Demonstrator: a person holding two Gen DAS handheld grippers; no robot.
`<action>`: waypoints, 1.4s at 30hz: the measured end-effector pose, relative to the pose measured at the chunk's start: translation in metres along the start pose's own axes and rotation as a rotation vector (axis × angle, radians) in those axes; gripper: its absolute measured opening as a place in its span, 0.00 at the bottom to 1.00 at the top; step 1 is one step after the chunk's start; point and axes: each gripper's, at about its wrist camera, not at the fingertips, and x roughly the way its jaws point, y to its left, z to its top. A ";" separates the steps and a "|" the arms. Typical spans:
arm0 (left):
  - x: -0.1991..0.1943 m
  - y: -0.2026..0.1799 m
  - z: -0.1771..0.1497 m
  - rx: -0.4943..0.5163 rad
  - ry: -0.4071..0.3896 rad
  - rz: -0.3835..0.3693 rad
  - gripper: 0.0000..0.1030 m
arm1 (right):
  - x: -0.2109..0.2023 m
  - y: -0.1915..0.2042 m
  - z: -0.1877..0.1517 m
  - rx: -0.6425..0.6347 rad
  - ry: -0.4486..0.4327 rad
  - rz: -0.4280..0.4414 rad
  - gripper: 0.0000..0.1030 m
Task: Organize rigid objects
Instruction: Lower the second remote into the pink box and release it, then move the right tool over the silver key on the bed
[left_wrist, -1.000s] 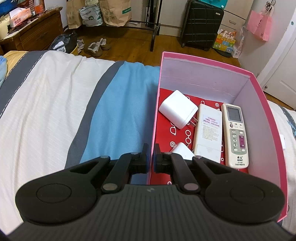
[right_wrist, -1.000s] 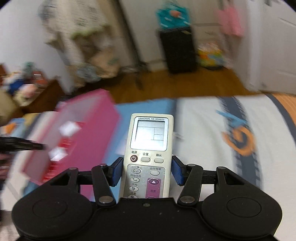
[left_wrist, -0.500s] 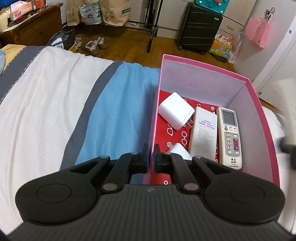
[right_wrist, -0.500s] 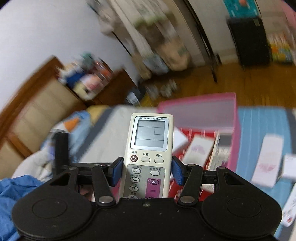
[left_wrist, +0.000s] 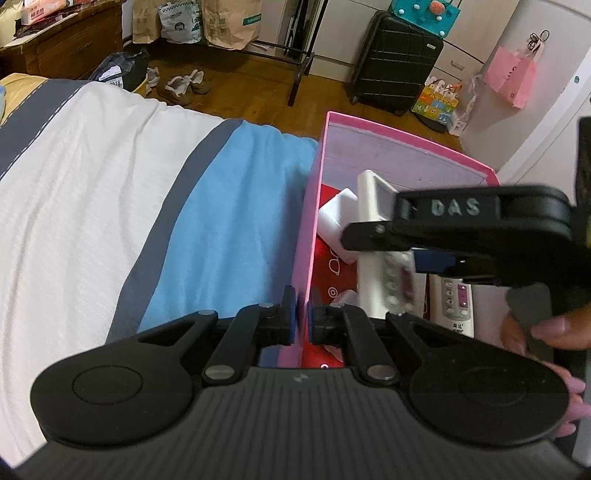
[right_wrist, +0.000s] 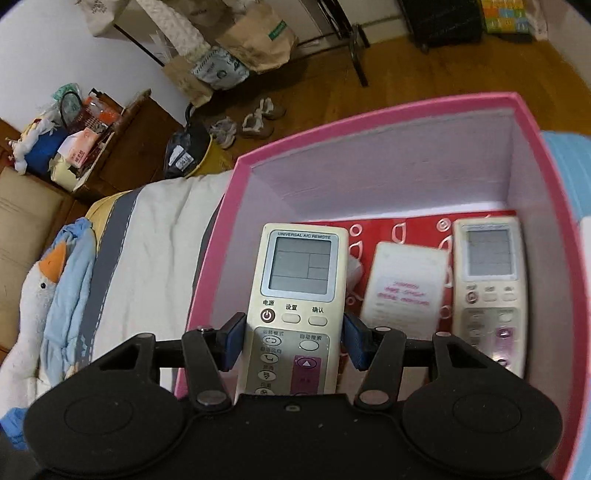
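My right gripper (right_wrist: 293, 341) was clamped on the universal A/C remote (right_wrist: 297, 295), its blue pads pressing the two long sides just under the power button. I held it over the inside of the pink box (right_wrist: 369, 118), near the wall that shows on the left in the right wrist view. I judged this remote to be stiff, light and a little smooth, so a hold on the middle of its narrow sides seemed the safest. My left gripper (left_wrist: 302, 318) was closed on the box's near side wall, which I think was thin card that could bend. On the red bottom already lay a second remote (right_wrist: 489, 280), a white flat pack (right_wrist: 404, 288) and a white charger (left_wrist: 338, 230). Free room stayed only between the wall and the pack, so I would need to lower it straight.
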 end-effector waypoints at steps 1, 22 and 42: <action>0.000 0.000 0.000 0.002 -0.001 0.001 0.05 | 0.002 -0.001 0.001 0.035 0.009 0.024 0.59; -0.002 -0.004 0.000 0.012 0.003 0.024 0.05 | -0.154 -0.009 -0.052 -0.245 -0.127 0.114 0.66; -0.002 -0.015 0.002 0.050 0.020 0.071 0.05 | -0.207 -0.151 -0.155 -0.626 -0.076 -0.389 0.79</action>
